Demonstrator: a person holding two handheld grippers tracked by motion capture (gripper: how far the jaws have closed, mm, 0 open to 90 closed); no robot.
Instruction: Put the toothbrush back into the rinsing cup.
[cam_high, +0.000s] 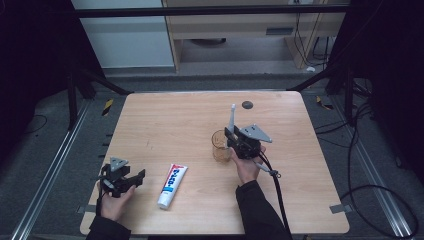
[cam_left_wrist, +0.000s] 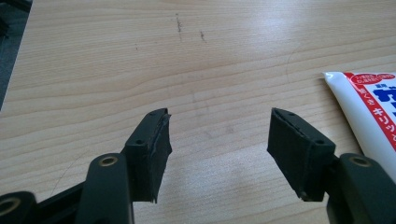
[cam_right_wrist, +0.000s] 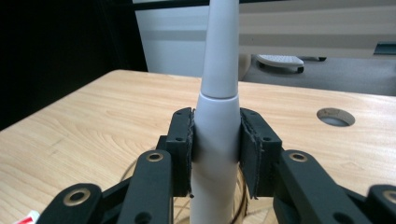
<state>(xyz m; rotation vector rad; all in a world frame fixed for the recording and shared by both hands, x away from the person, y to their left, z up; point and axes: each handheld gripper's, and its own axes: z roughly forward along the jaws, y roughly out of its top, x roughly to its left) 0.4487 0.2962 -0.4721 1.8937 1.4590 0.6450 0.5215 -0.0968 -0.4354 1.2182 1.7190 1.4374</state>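
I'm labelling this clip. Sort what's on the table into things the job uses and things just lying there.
In use:
- white electric toothbrush, upright, clamped in the right gripper
- clear amber cup, right below the toothbrush
- toothpaste tube, probably; the open left gripper rests beside it

Lying about:
- round grommet hole at the table far edge

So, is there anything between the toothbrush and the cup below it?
Nothing visible. The right gripper holds the toothbrush upright, and its lower end is already at the mouth of the cup. The toothpaste lies apart, near the left gripper.
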